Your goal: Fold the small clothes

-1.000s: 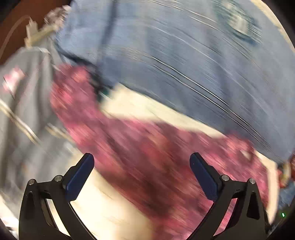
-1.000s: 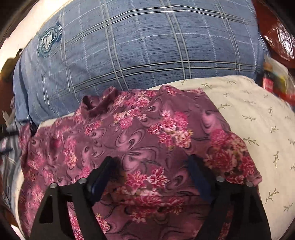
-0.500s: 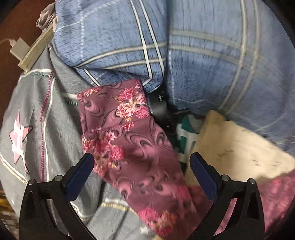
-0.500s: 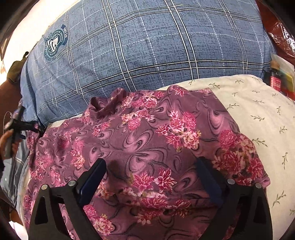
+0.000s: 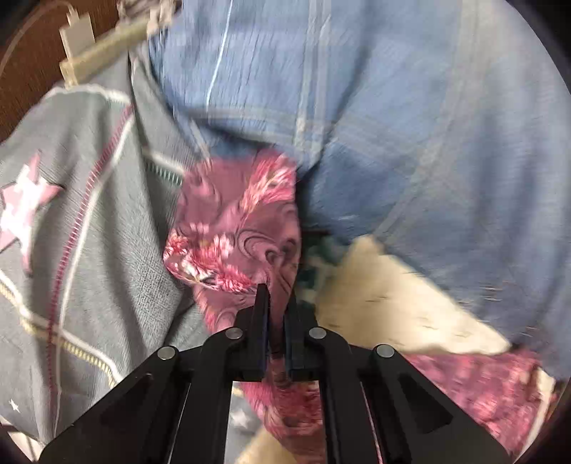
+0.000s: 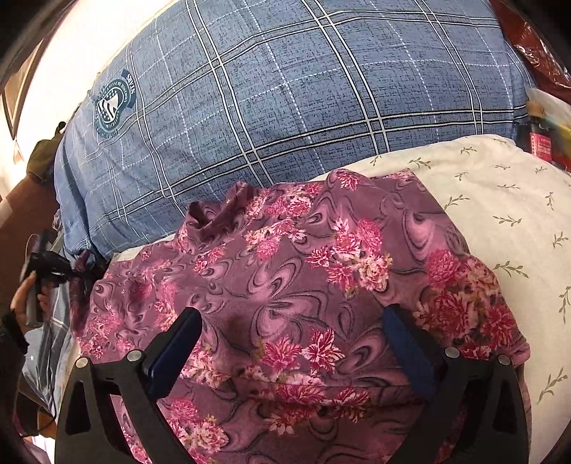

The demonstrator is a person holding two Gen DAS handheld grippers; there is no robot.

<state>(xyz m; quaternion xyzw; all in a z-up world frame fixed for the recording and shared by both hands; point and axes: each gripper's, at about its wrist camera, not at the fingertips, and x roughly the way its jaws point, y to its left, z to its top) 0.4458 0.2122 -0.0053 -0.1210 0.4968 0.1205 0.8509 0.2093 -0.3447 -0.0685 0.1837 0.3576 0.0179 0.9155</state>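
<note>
My left gripper [image 5: 275, 299] fingers pinching a strip of the pink flowery top [image 6: 285, 285], my right gripper [image 6: 291, 342] fingers spread wide above it, gripping nothing, top lying on a cream pillow [image 6: 499, 214], blue checked pillow [image 6: 285, 89] behind

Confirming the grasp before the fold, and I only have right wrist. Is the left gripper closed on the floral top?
Observer: Yes. The left gripper is shut on a narrow strip of the floral top, with fabric pinched between the fingers.
Operator: What is under that strip?
Observer: A grey cloth with a pink star on it. The strip lies along its edge.
Operator: Anything beyond it?
Observer: A pale plug-like block at top left, too blurred to identify.
</note>
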